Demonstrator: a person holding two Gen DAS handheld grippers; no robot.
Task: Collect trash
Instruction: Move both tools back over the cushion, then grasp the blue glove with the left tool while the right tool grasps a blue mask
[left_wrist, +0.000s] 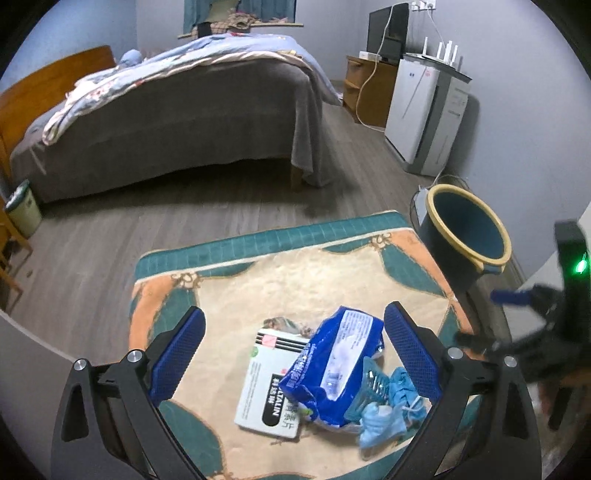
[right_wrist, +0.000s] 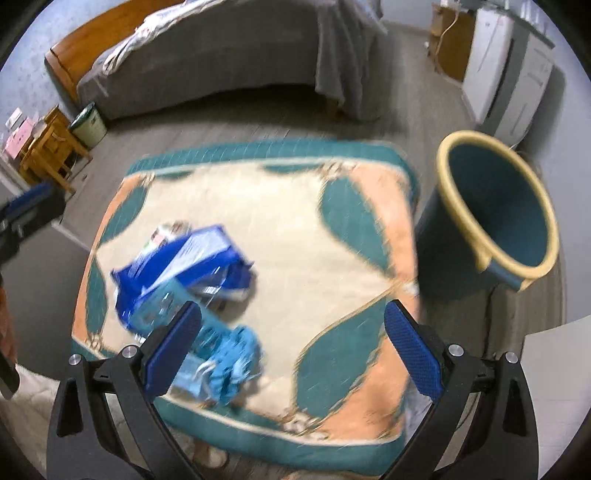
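Both tongs were opened wide and held nothing. The left tongs (left_wrist: 293, 363) hung above the pile of trash on the tabletop (left_wrist: 295, 269), which was covered with a cloth in cream, teal and peach. Between their blue pads lay a white box (left_wrist: 264, 391) with black print, flat on the cloth. A crumpled blue wrapper (left_wrist: 332, 365) lay partly over the right side of this box. Just beside the wrapper, toward the right pad, there was a light blue crumpled piece (left_wrist: 384, 417), maybe a mask or a glove; I could not tell which. A small grey scrap (left_wrist: 284, 325) showed behind the box.

The right tongs (right_wrist: 293, 360) were above the near part of the same tabletop, and mostly bare cloth lay between their pads. In this view the picture was blurred. The blue wrapper (right_wrist: 184, 266) was to the left, and the light blue piece (right_wrist: 232, 365) was just beside the left pad.

A teal bin (left_wrist: 467, 230) with a yellow rim stood on the floor, close to the right edge of the tabletop, and it looked empty inside. Farther away stood a bed (left_wrist: 166, 122) with a grey cover and a blue quilt, and a white appliance (left_wrist: 424, 114) stood by the wall. A smaller green bin (left_wrist: 22, 210) stood near the bed on the left.
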